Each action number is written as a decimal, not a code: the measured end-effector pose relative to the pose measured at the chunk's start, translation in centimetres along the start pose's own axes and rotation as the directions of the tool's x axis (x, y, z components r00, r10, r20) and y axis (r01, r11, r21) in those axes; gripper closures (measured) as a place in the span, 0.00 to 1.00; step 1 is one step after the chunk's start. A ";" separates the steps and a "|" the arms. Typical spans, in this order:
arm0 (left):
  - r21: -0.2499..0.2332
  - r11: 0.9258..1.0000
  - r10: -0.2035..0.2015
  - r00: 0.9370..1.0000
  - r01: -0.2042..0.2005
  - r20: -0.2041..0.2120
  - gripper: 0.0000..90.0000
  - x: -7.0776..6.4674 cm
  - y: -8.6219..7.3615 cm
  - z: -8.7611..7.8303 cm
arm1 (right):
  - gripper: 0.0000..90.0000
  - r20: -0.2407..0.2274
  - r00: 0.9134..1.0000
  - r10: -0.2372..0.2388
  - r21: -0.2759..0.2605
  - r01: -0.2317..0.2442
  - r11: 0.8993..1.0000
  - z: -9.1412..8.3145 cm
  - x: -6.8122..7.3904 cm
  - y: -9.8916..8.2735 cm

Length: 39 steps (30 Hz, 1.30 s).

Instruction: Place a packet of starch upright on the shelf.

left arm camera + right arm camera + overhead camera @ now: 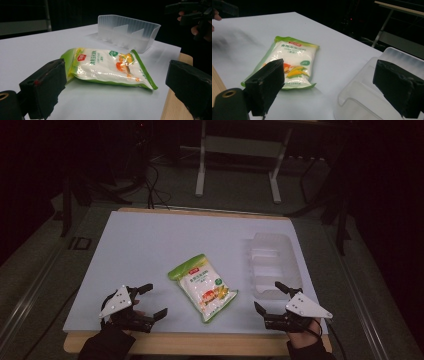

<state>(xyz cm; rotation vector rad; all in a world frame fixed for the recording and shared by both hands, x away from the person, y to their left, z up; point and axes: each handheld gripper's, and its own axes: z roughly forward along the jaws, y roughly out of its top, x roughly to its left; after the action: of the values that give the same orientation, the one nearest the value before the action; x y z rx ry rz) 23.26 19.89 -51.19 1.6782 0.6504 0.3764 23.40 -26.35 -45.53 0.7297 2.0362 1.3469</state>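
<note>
Nearest the person, along the bare wooden front edge of the table (200, 344), two hand-held grippers rest low over the surface. The left gripper (152, 301) carries a grey three-cornered plate on top; its two blocky, matte black jaws stand spread wide with nothing between them. The right gripper (270, 296), topped by a like plate, also has its jaws spread apart and empty.

Between the two grippers, apart from both, a sealed plastic pouch (202, 286) lies flat on the smooth white table covering. The pouch is glossy and pillow-shaped, with green borders, a clear face showing fine white contents, a small red label and printed yellow corn. In the left gripper view the pouch (107, 67) sits ahead of the jaws.

Farther off, toward the right edge of the table, stands a translucent plastic tray (272, 265), rectangular with rounded corners and thin upright dividers forming compartments. Its frosted rim (359, 82) appears just beside the right gripper's jaw.
</note>
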 end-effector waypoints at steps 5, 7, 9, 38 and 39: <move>0.028 1.000 -0.001 0.999 0.000 0.035 0.04 -0.2 -0.1 0.4 | 0.11 -0.006 1.000 0.012 0.015 -0.012 1.000 0.1 -0.1 0.0; 0.040 0.999 -0.012 0.998 0.010 0.054 0.04 -0.5 0.1 0.6 | 0.11 -0.008 1.000 0.021 0.007 -0.020 1.000 -0.1 -0.2 0.2; 0.039 0.999 -0.020 0.997 0.018 0.075 0.04 -0.8 0.4 0.7 | 0.11 -0.011 1.000 0.026 -0.004 -0.026 1.000 -0.2 -0.3 0.3; 0.134 0.991 0.018 1.000 -0.020 0.014 0.04 0.5 6.1 4.2 | 0.11 -0.119 0.990 0.071 -0.092 -0.082 0.992 -0.9 0.5 2.5; 0.134 0.991 0.007 1.000 -0.009 0.016 0.04 0.8 6.2 4.3 | 0.11 -0.112 0.991 0.068 -0.092 -0.078 0.993 -0.9 0.5 2.5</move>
<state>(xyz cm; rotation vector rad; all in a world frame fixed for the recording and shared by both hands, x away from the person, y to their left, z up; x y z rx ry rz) 27.74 16.32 -46.14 1.8107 0.6696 0.3309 22.68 -25.72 -43.00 0.7077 2.0298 1.5459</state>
